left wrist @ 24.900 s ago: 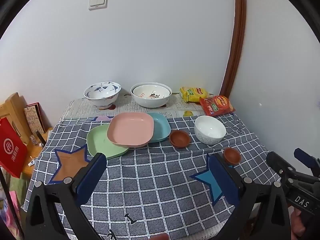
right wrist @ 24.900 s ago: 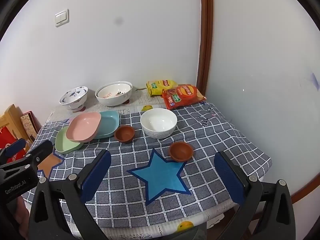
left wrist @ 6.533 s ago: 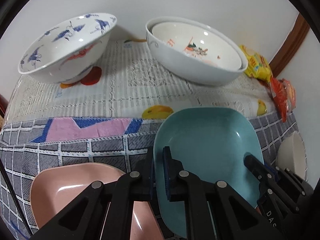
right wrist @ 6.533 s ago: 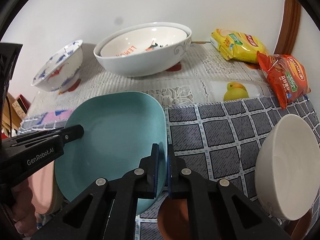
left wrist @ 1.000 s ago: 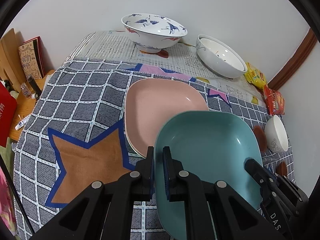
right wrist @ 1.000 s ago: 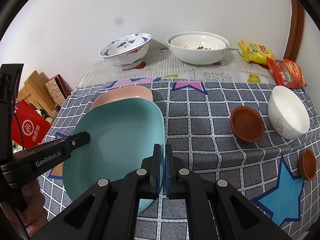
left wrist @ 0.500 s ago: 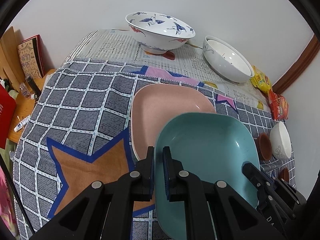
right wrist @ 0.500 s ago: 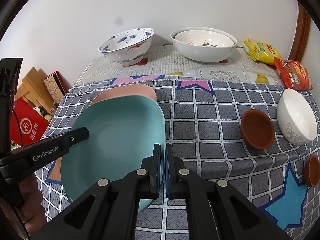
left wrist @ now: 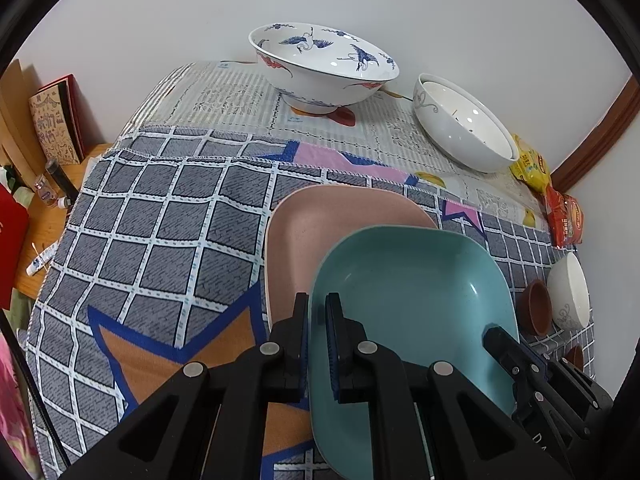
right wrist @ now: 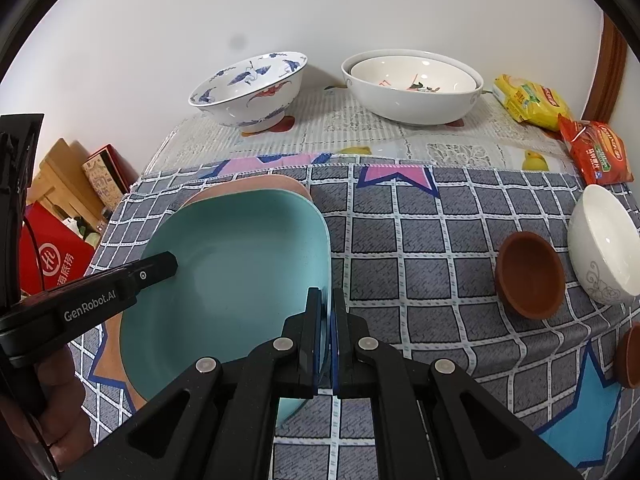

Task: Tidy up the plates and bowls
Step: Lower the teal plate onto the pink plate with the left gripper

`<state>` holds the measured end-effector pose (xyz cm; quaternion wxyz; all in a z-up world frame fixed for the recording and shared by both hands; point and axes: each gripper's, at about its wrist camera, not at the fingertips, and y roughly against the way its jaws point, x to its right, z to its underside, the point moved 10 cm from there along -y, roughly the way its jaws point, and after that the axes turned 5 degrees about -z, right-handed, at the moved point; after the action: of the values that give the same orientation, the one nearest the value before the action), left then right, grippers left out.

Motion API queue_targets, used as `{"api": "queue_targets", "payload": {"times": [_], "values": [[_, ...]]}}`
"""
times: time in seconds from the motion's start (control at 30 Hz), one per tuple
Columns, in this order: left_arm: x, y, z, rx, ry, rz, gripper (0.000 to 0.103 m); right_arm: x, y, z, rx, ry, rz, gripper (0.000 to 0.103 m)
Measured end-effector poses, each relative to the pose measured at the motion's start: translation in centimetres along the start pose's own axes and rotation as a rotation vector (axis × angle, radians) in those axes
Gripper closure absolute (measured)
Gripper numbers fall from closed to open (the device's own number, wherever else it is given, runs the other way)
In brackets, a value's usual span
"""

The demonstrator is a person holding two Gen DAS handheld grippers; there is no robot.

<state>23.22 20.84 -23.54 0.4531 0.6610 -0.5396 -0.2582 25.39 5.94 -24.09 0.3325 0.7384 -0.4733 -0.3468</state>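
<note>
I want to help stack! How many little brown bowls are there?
2. One brown bowl sits on the checked cloth beside the white bowl. The other is nearer, cut off at the right edge. More could be hidden out of view.

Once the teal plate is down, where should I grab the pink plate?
On the pink plate, I'd pinch the raised rim on its left edge, coming in from the left. The teal plate, clamped by the left gripper and right gripper, covers its near-right part.
</note>
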Motion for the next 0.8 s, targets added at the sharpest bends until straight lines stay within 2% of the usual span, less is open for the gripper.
{"api": "queue_targets", "payload": {"times": [0.8], "values": [[-1.1, -2.2, -2.2, 0.012, 0.002, -0.012, 0.095, -0.9, -3.0, -1.3, -0.025, 0.030, 0.024, 0.097]]}}
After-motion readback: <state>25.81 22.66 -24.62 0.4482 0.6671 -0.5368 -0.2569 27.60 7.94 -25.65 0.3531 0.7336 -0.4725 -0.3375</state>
